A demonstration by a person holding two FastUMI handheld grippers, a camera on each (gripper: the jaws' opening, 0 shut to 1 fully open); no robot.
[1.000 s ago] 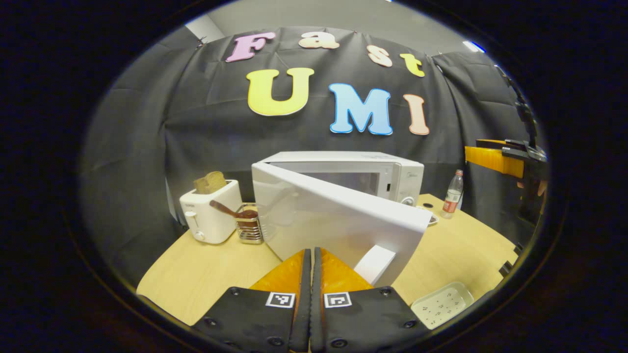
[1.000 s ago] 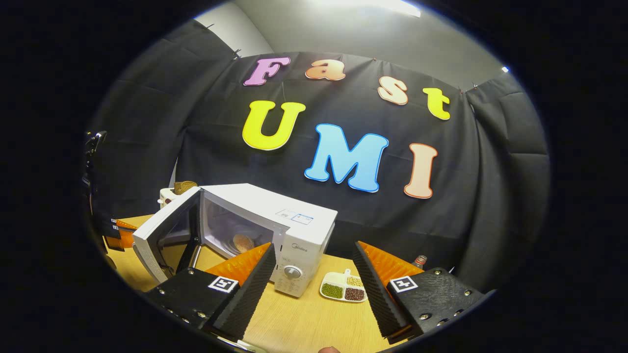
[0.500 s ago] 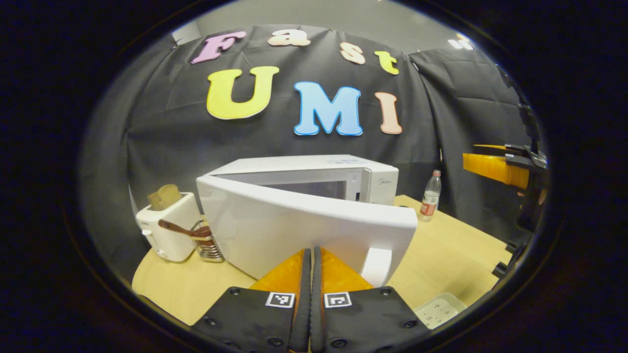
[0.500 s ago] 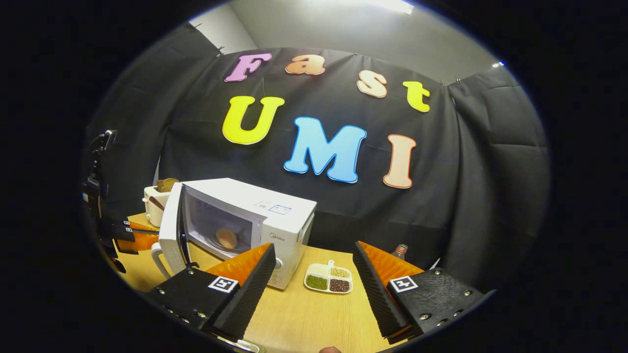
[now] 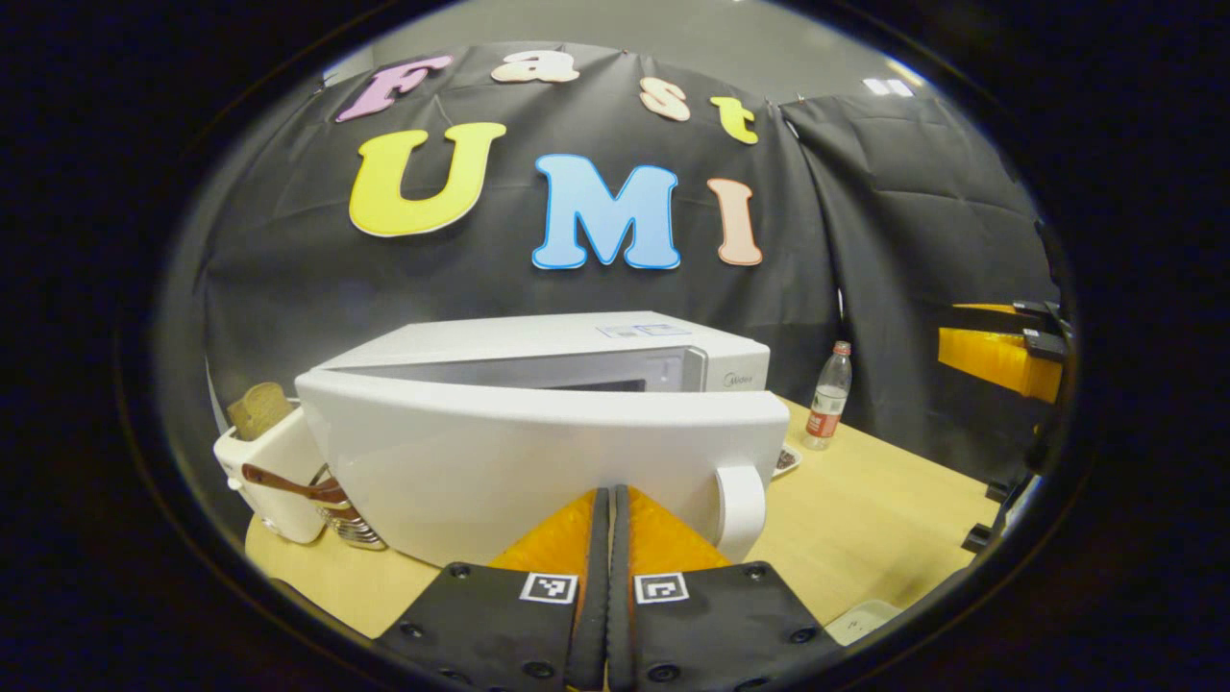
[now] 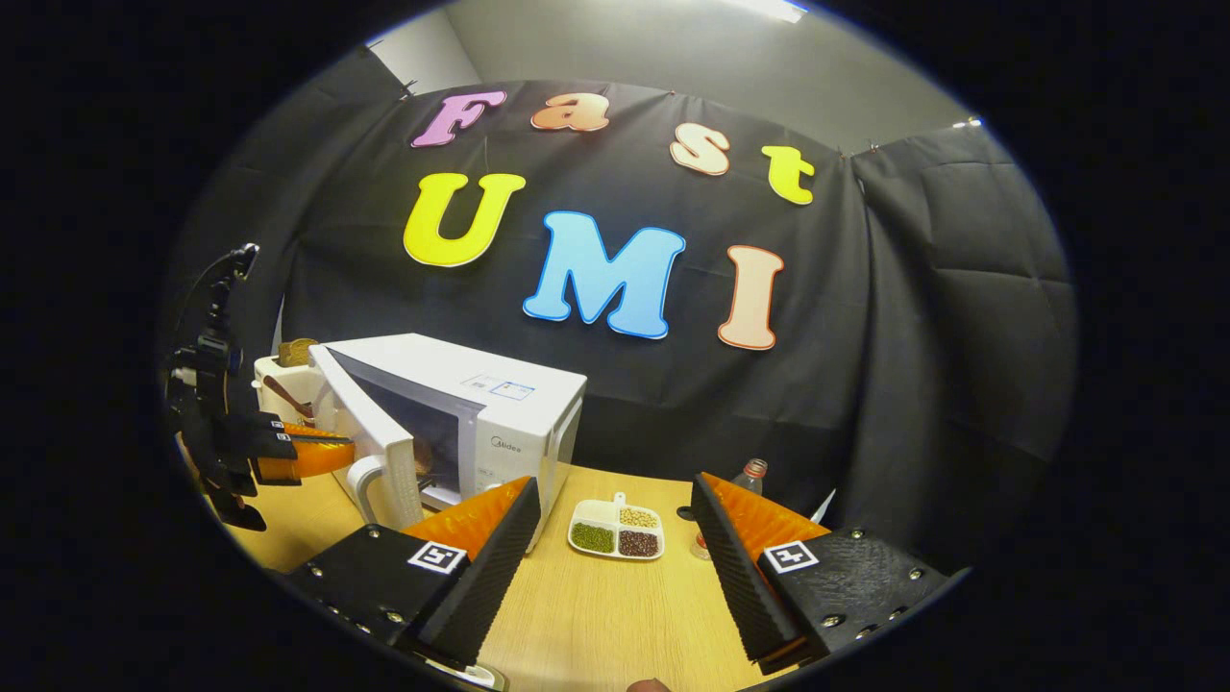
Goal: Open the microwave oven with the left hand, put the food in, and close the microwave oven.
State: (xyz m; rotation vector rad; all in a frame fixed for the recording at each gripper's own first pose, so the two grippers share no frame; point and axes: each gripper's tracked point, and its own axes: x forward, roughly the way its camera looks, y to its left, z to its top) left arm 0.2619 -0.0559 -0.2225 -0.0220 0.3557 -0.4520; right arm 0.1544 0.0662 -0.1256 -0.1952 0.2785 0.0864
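My left hand-held gripper [image 5: 607, 500] is pinched closed on nothing, tips against the half-shut door [image 5: 538, 461] of the white boxy microwave oven [image 5: 577, 356] at twelve o'clock on the pale wooden tabletop [image 5: 865, 500]. I judge that door rigid, light and free-swinging, best pushed flat beside its curved white handle [image 5: 742, 505]. My right hand-held gripper [image 6: 615, 519] hangs wide open, empty.

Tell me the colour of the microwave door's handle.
White, like the door; the handle shows best in the left gripper view.
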